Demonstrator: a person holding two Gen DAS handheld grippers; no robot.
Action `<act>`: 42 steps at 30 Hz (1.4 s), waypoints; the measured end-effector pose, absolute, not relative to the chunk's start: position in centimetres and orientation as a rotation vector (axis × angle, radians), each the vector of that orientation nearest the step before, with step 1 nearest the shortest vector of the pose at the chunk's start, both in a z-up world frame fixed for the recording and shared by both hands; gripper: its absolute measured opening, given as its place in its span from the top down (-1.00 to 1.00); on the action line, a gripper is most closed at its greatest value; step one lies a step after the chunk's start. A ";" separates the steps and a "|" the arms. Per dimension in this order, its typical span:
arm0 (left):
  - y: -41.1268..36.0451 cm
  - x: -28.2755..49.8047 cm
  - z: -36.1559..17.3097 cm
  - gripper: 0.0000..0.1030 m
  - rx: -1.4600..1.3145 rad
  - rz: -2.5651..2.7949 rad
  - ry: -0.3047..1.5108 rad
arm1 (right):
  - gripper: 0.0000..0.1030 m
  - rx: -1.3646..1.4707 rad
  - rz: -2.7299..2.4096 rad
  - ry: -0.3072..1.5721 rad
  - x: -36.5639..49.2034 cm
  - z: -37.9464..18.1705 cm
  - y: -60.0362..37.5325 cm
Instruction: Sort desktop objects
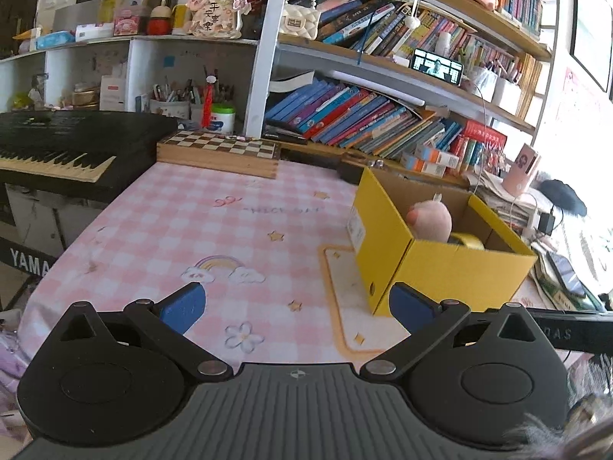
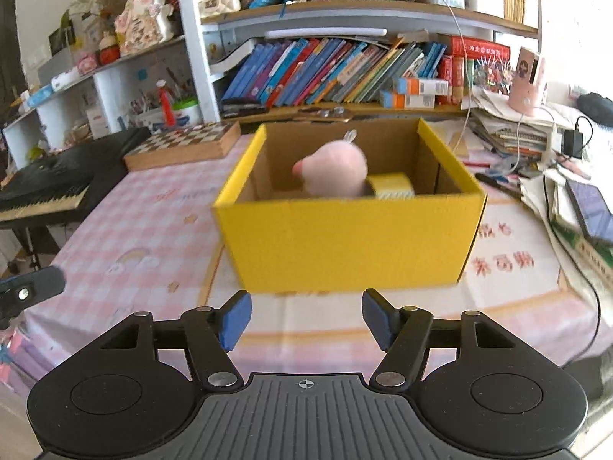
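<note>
A yellow cardboard box [image 2: 345,237] stands open on the pink checked tablecloth [image 2: 145,222]. Inside it lie a pink plush toy [image 2: 333,170] and a yellow tape roll [image 2: 390,186]. In the left wrist view the box [image 1: 440,268] is to the right, with the plush toy [image 1: 431,220] and the tape roll [image 1: 467,240] showing above its rim. My left gripper [image 1: 295,306] is open and empty, low over the cloth left of the box. My right gripper [image 2: 306,320] is open and empty, just in front of the box's near wall.
A wooden chessboard box [image 1: 218,151] lies at the back of the table. A black Yamaha keyboard [image 1: 57,149] stands to the left. Bookshelves [image 2: 345,73] line the back. Papers, cables and a phone [image 2: 590,211] crowd the right edge. The left gripper's finger [image 2: 30,287] shows at far left.
</note>
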State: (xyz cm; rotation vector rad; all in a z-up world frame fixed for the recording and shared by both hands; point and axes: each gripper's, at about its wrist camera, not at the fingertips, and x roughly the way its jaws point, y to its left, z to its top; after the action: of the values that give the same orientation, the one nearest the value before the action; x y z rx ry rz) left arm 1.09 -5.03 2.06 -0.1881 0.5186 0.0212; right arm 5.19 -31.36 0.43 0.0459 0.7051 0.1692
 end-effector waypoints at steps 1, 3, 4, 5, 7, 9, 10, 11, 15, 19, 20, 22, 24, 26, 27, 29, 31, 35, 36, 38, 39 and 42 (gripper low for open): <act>-4.9 0.7 2.0 -1.00 -0.184 0.019 0.521 | -0.27 0.048 0.167 0.707 4.5 0.4 -31.1; -4.6 -0.1 1.7 -1.00 -0.175 0.014 0.527 | -0.27 0.051 0.160 0.707 3.3 0.3 -30.7; -4.5 -0.5 1.6 -1.00 -0.171 0.010 0.532 | -0.27 0.053 0.155 0.705 2.8 0.3 -30.5; -4.4 -0.9 1.4 -1.00 -0.168 0.007 0.538 | -0.27 0.052 0.151 0.703 2.3 0.3 -30.3; -4.4 -1.6 1.2 -1.00 -0.162 -0.005 0.551 | -0.28 0.048 0.141 0.700 1.3 0.3 -29.9; -4.4 -2.3 1.2 -1.00 -0.155 -0.019 0.554 | -0.31 0.048 0.135 0.699 0.5 0.2 -29.6; -4.3 -2.7 1.2 -1.00 -0.149 -0.026 0.554 | -0.34 0.052 0.131 0.702 0.2 0.2 -29.5; -4.3 -2.9 1.2 -1.00 -0.144 -0.029 0.555 | -0.36 0.055 0.125 0.705 -0.1 0.2 -29.5; -4.1 -3.7 1.1 -1.00 -0.129 -0.048 0.564 | -0.41 0.061 0.112 0.717 -1.2 0.0 -29.2; -4.1 -4.3 1.1 -1.00 -0.116 -0.058 0.571 | -0.59 0.051 0.112 0.714 -2.4 0.1 -28.5; -4.1 -4.4 1.1 -1.00 -0.113 -0.060 0.572 | -0.62 0.048 0.113 0.713 -2.6 0.1 -28.4; -4.1 -4.7 1.0 -1.00 -0.114 -0.070 0.573 | -0.72 0.041 0.115 0.708 -3.0 0.2 -28.2; -3.9 -4.9 0.9 -1.00 -0.121 -0.074 0.578 | -0.74 0.039 0.116 0.708 -3.3 0.2 -28.0; -3.7 -5.0 0.8 -1.00 -0.127 -0.074 0.585 | -0.75 0.042 0.117 0.710 -3.6 0.2 -27.9; -3.6 -5.0 0.8 -1.00 -0.129 -0.071 0.589 | -0.76 0.044 0.116 0.710 -3.6 0.2 -27.9; -3.5 -4.9 0.7 -1.00 -0.129 -0.067 0.595 | -0.76 0.049 0.112 0.708 -3.8 0.3 -27.9; -3.4 -4.9 0.7 -1.00 -0.123 -0.066 0.599 | -0.78 0.051 0.109 0.708 -3.9 0.3 -27.9; -3.6 -5.0 0.7 -1.00 -0.109 -0.074 0.601 | -0.80 0.043 0.115 0.717 -4.0 0.2 -27.6; -3.7 -5.0 0.7 -1.00 -0.104 -0.076 0.601 | -0.80 0.041 0.117 0.718 -4.0 0.2 -27.5; -3.8 -5.0 0.7 -1.00 -0.096 -0.079 0.604 | -0.81 0.040 0.119 0.720 -4.1 0.1 -27.4; -3.8 -5.0 0.7 -1.00 -0.093 -0.081 0.607 | -0.81 0.041 0.119 0.720 -4.1 0.1 -27.4; -3.8 -5.0 0.6 -1.00 -0.094 -0.079 0.614 | -0.81 0.045 0.116 0.724 -4.1 0.1 -27.3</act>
State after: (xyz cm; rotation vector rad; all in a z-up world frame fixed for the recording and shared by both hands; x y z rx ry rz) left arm -4.98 -3.77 0.58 -0.0936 0.6141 -0.0792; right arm -4.13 -27.34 0.10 0.0451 0.7235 0.1157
